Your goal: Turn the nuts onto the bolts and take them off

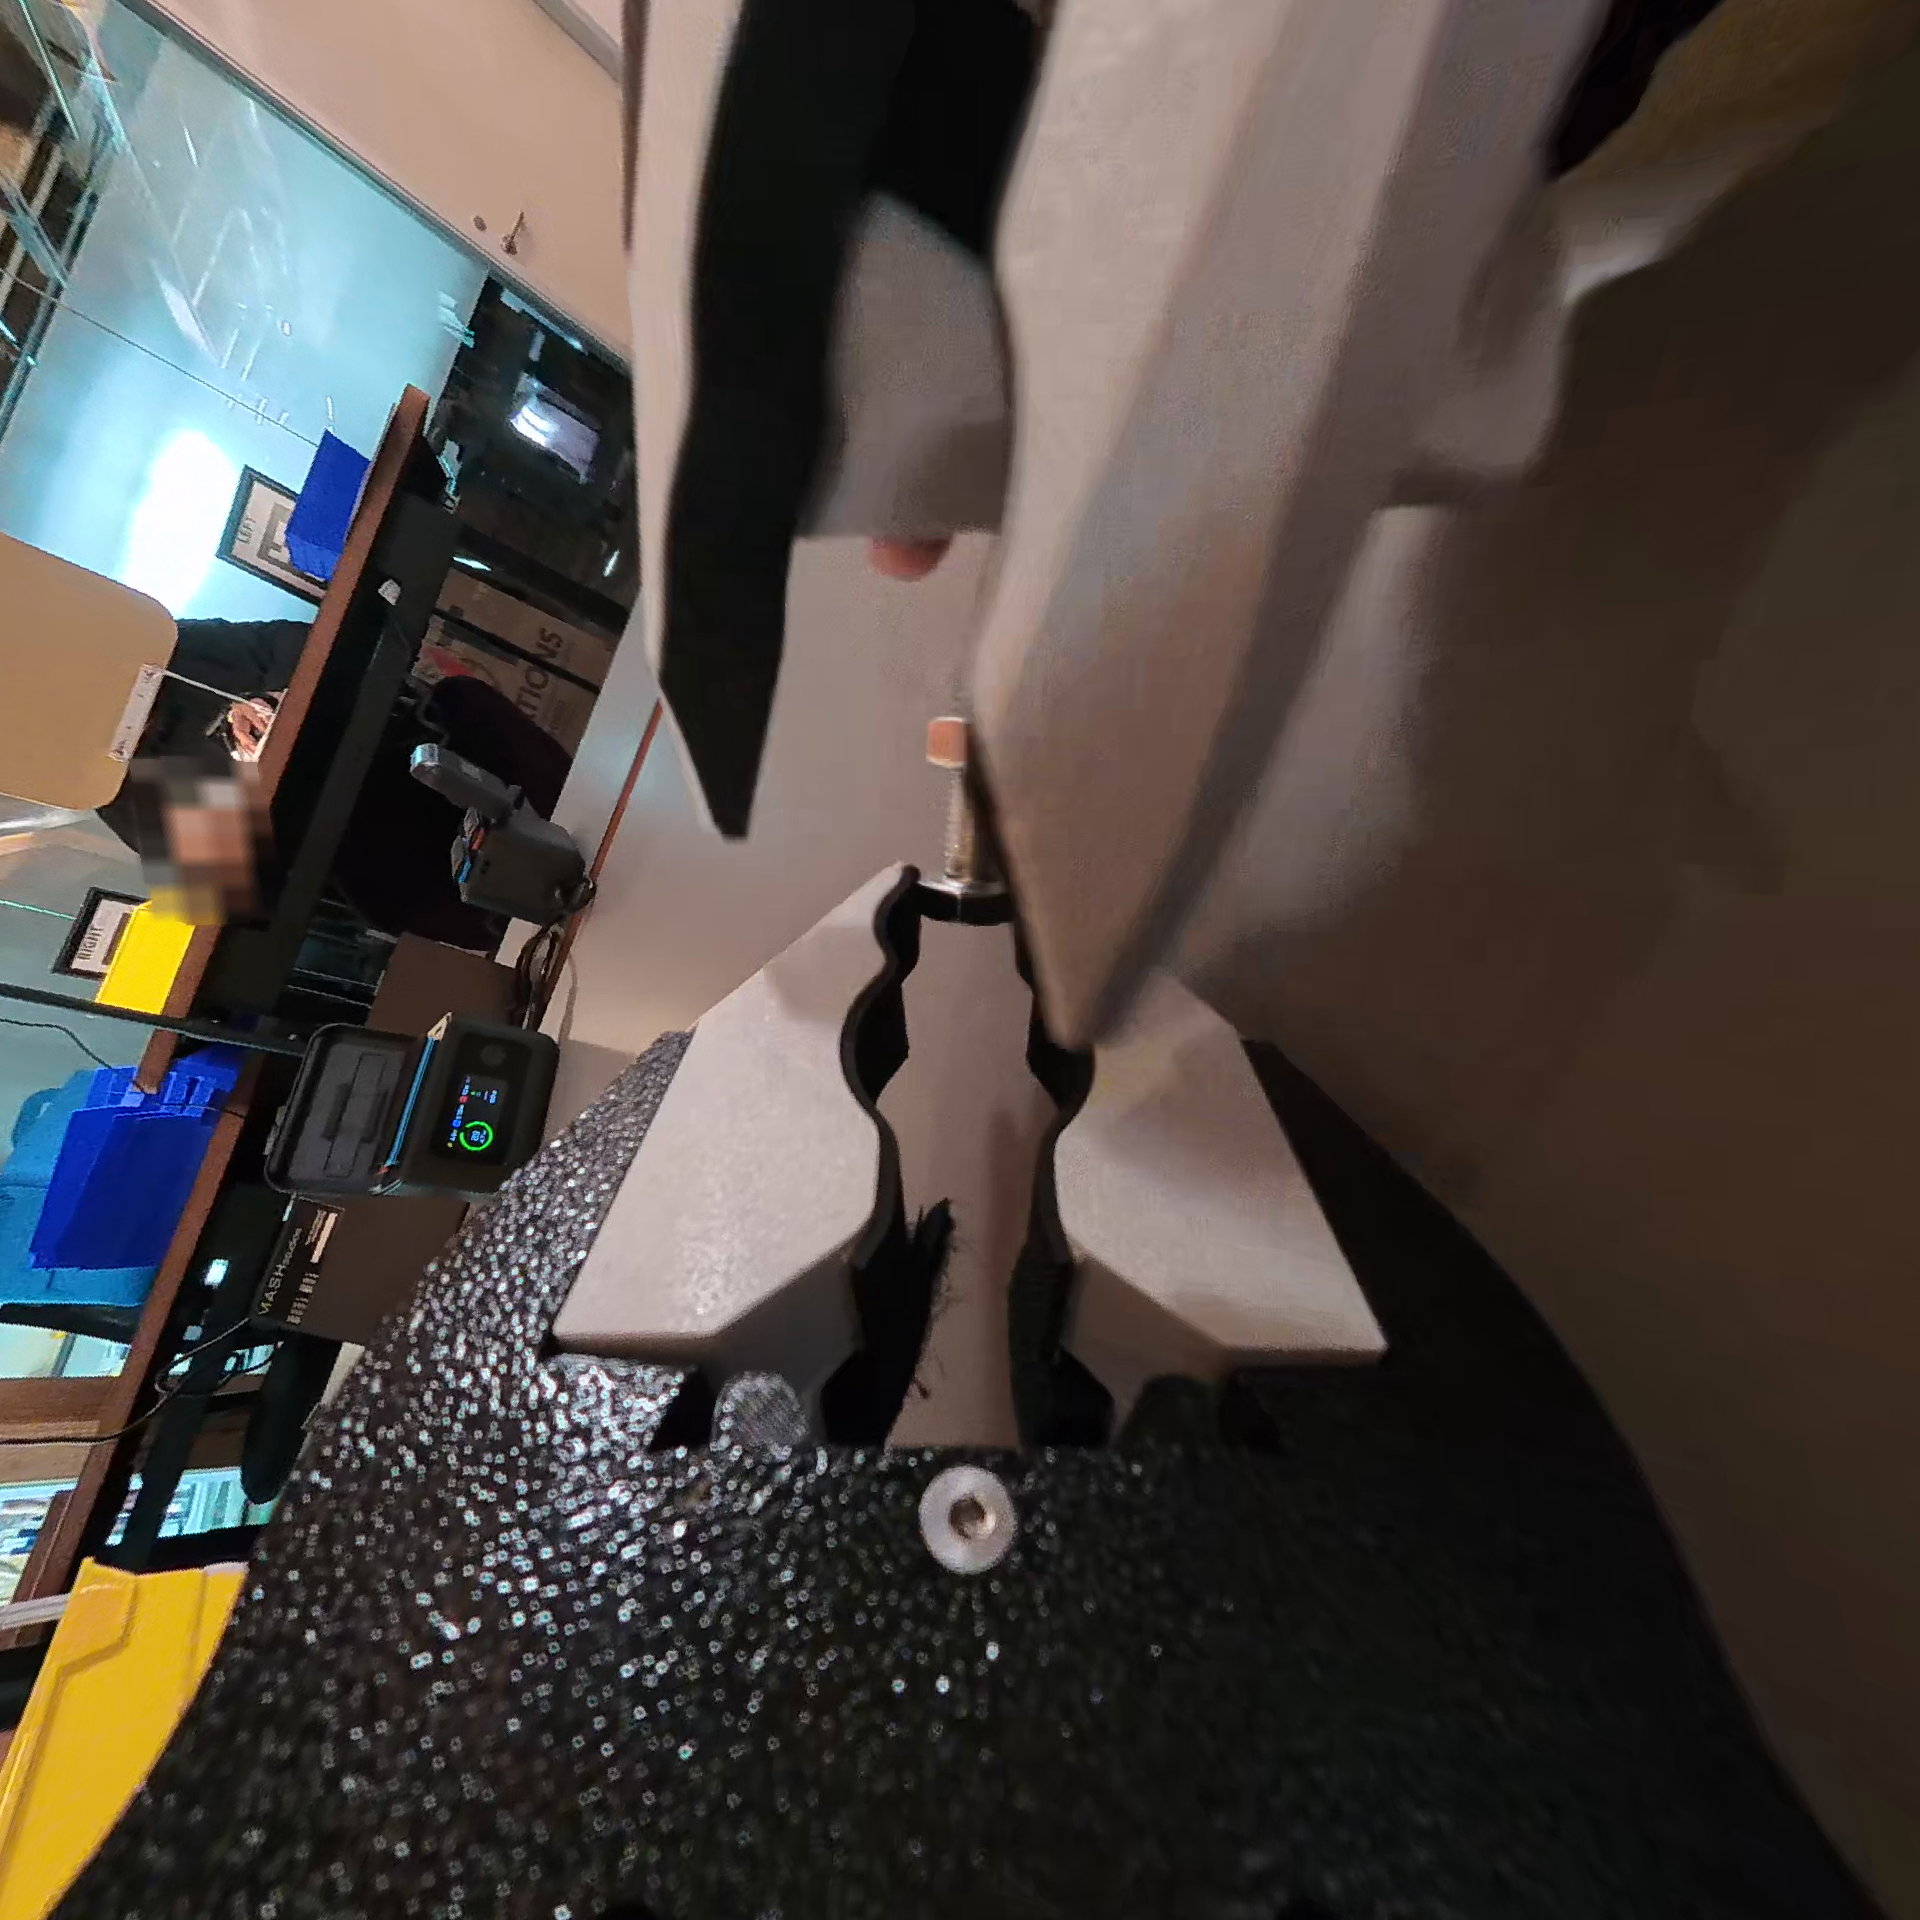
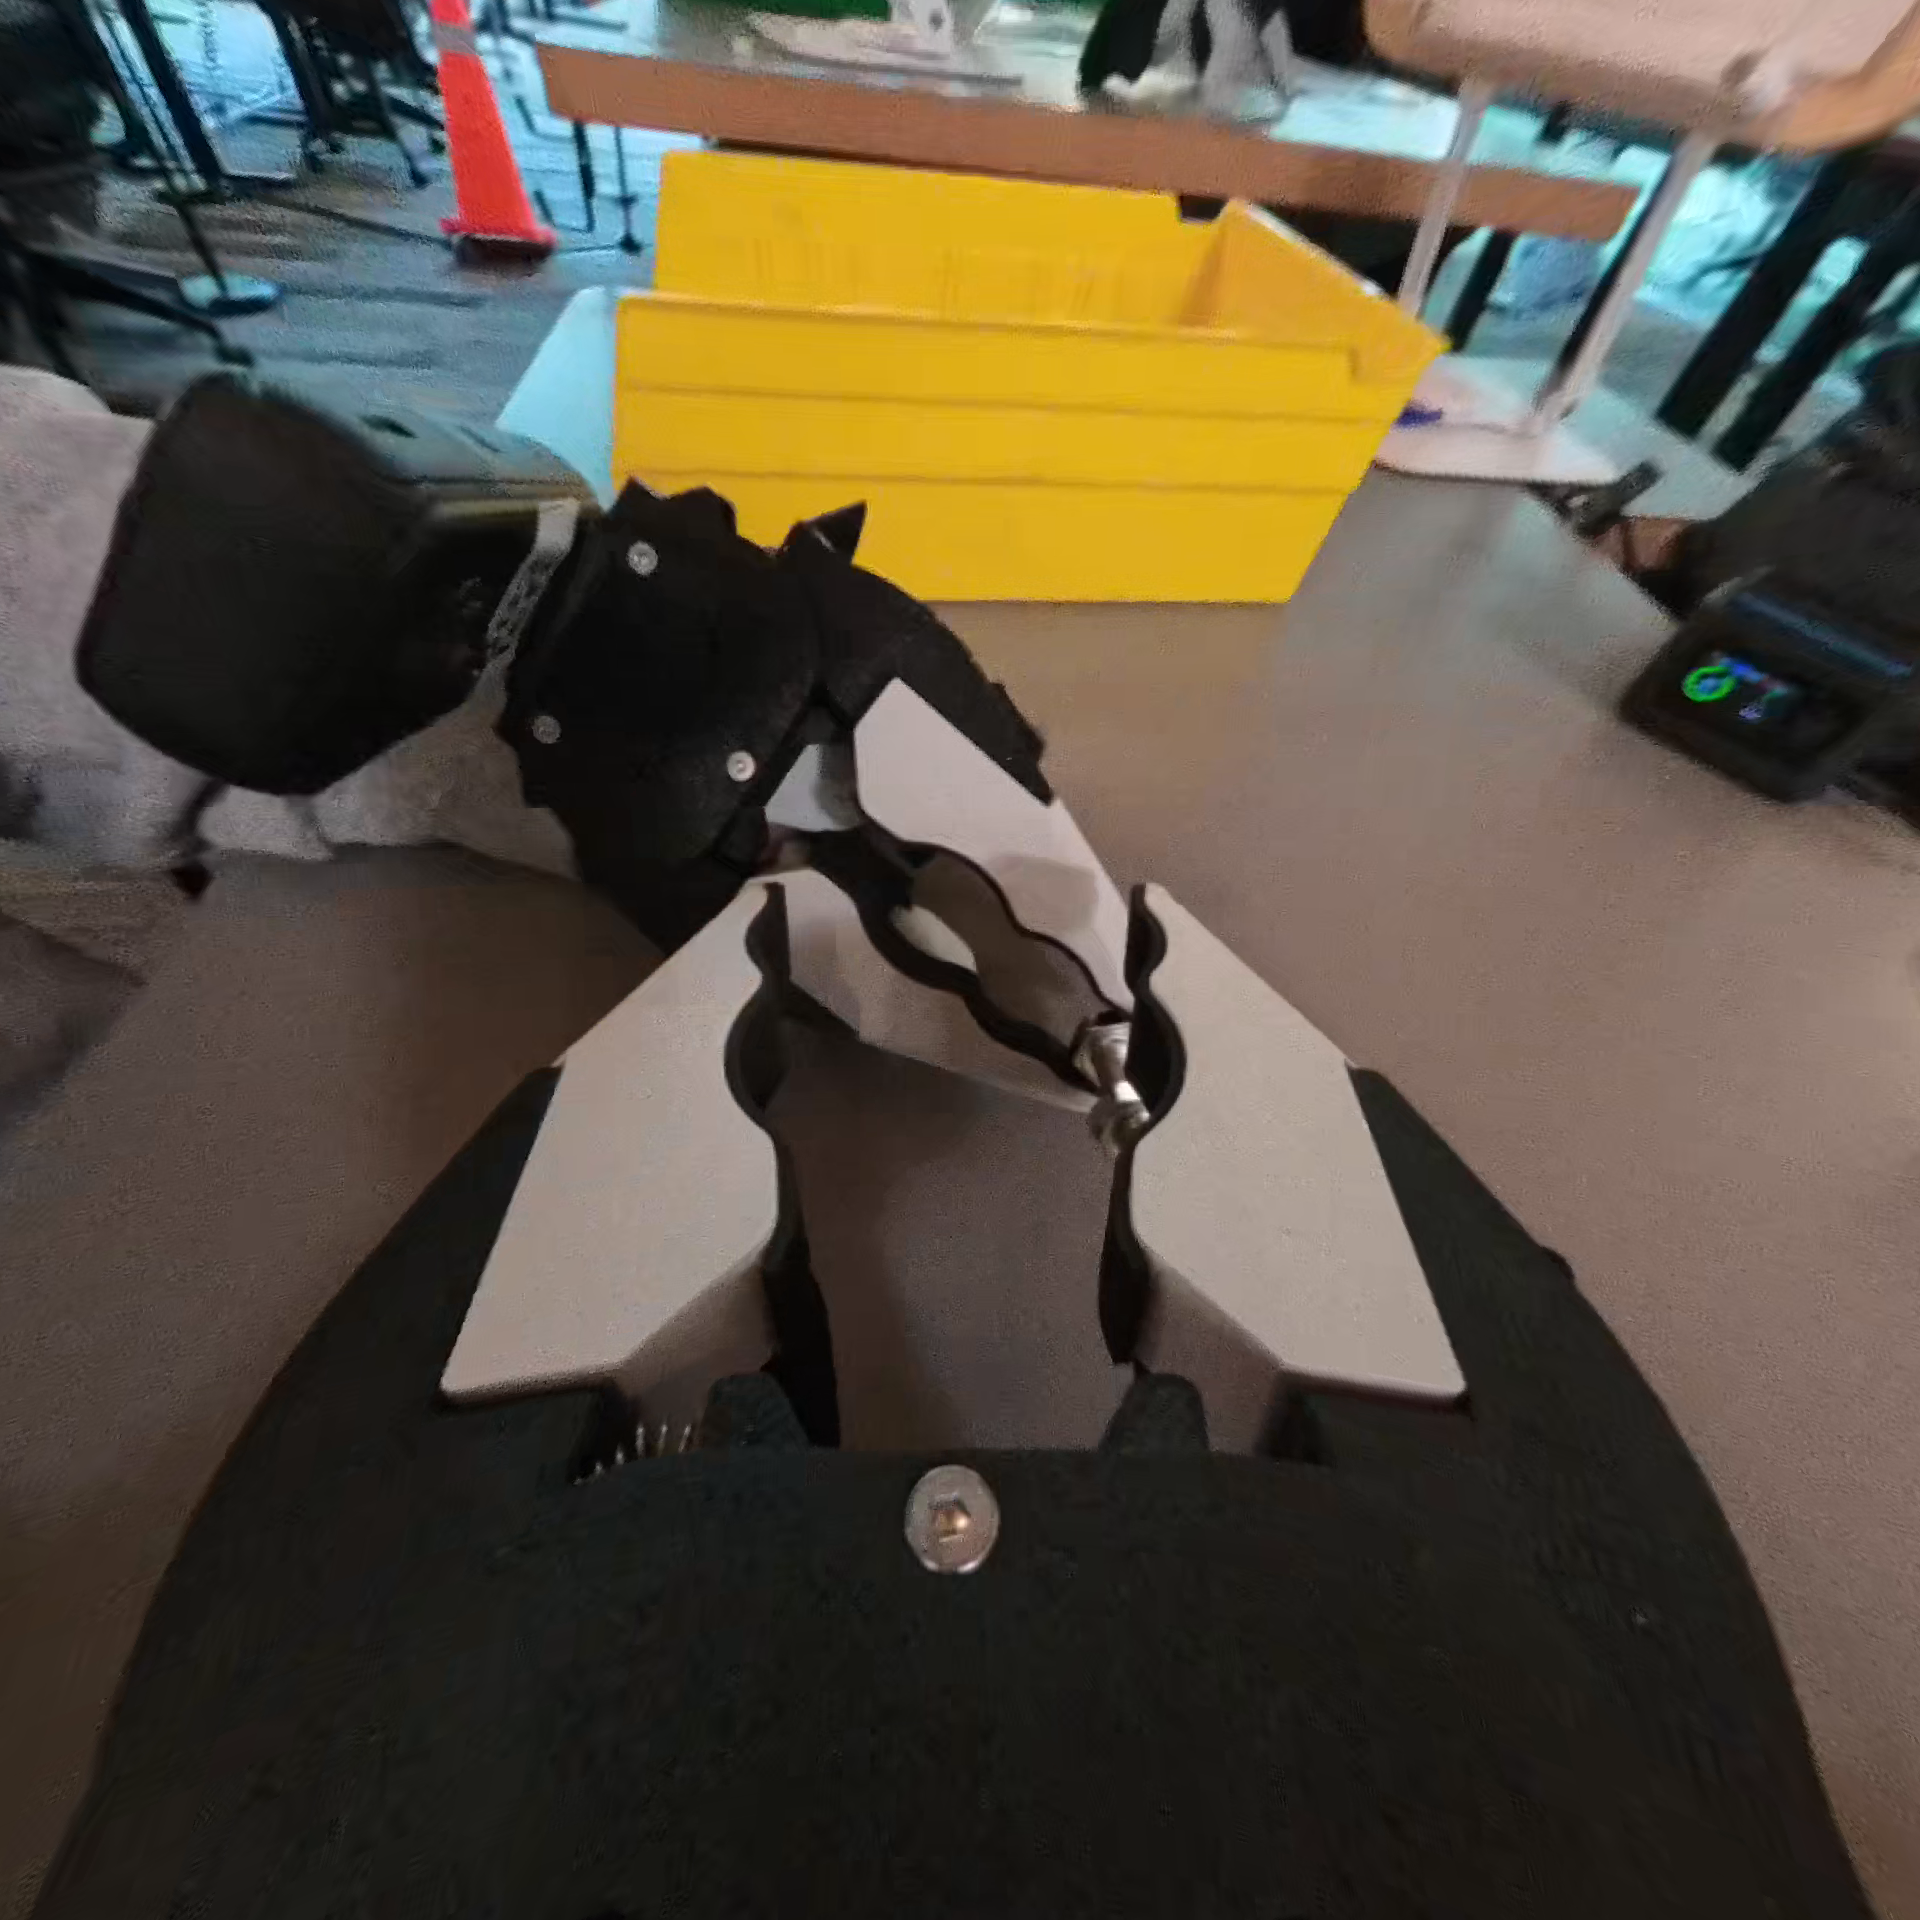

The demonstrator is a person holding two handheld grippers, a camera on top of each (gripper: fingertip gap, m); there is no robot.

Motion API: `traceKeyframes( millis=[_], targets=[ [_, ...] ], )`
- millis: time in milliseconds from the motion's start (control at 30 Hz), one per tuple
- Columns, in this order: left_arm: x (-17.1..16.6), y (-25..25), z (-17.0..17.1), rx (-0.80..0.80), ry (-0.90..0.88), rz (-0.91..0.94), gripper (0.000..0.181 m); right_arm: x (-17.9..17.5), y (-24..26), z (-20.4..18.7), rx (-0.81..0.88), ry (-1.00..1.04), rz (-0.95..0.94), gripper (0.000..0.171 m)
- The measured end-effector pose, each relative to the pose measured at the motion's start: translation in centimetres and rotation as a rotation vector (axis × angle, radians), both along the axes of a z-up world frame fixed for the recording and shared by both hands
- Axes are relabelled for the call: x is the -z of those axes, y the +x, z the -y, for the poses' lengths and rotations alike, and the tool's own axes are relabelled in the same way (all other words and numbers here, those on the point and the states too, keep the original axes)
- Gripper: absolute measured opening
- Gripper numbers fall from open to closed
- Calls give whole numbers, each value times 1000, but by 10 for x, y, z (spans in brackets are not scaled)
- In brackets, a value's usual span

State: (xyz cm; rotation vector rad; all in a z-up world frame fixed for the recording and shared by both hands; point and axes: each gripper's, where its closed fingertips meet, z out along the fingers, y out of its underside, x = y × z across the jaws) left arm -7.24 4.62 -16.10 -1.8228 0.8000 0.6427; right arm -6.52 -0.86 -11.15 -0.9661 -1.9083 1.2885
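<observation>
The left gripper [image 1: 961,904] has its fingers closed on the head end of a bolt [image 1: 951,805], which sticks out past their tips with a nut [image 2: 1117,1117] on its shank. The right gripper [image 2: 951,1039] has its fingers spread wide; the nut sits against the inner face of its right finger [image 2: 1247,1174], while its left finger [image 2: 665,1174] stands clear. Both hover above the grey worktop [image 2: 1455,883].
</observation>
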Motion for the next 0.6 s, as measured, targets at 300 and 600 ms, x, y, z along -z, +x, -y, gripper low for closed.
traceKeyframes(
  millis=[300, 600],
  targets=[
    [0, 0, 0, -1, 3, -1, 17, 51, 16, -25, 109, -29, 352, 59],
    [0, -3, 0, -7, 5, 17, 17, 38, 14, -33, 165, 6, 283, 63]
  ],
)
